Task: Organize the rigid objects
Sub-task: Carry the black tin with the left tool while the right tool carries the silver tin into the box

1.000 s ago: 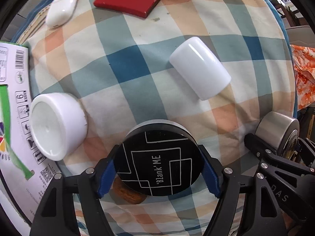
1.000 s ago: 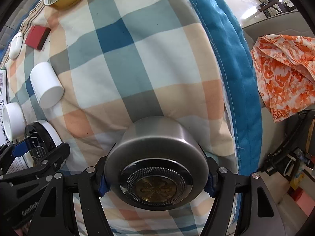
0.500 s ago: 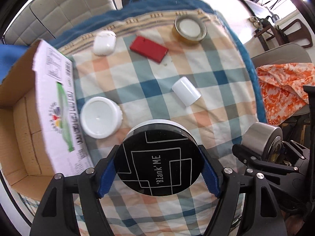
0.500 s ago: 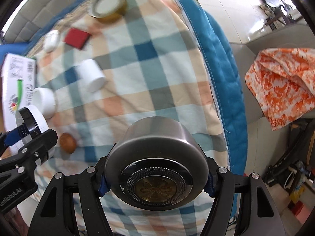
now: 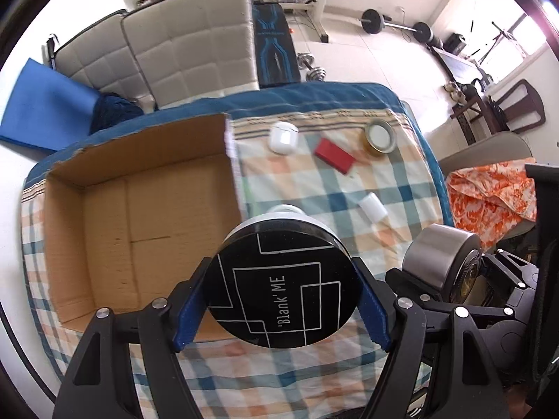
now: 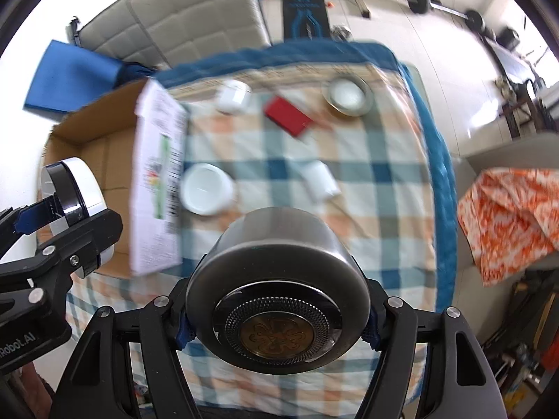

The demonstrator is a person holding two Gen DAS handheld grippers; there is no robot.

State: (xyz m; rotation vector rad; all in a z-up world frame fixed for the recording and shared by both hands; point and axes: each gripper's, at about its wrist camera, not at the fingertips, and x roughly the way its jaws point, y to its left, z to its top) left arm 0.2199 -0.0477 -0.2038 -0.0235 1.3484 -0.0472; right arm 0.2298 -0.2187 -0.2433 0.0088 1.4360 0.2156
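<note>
A bed (image 5: 412,195) under a plaid blanket sits before a grey sofa (image 5: 181,42) and gym weights (image 5: 391,22). The open cardboard box (image 5: 139,216) lies at the bed's left side. Above the bed's near edge, the right gripper (image 6: 277,317) fingers pinch a steel cylinder (image 6: 276,262); the left gripper (image 5: 283,300) fingers pinch a black round tin (image 5: 283,279), lettered "Blank ME", beside the box.

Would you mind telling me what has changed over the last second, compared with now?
Both tools have risen well above the checked cloth, each carrying its load: the left tool the black "Blank ME" tin, the right tool the steel canister. The open cardboard box has come into view. Both grips are unchanged, and the white jar, white cylinder and red case stayed put.
</note>
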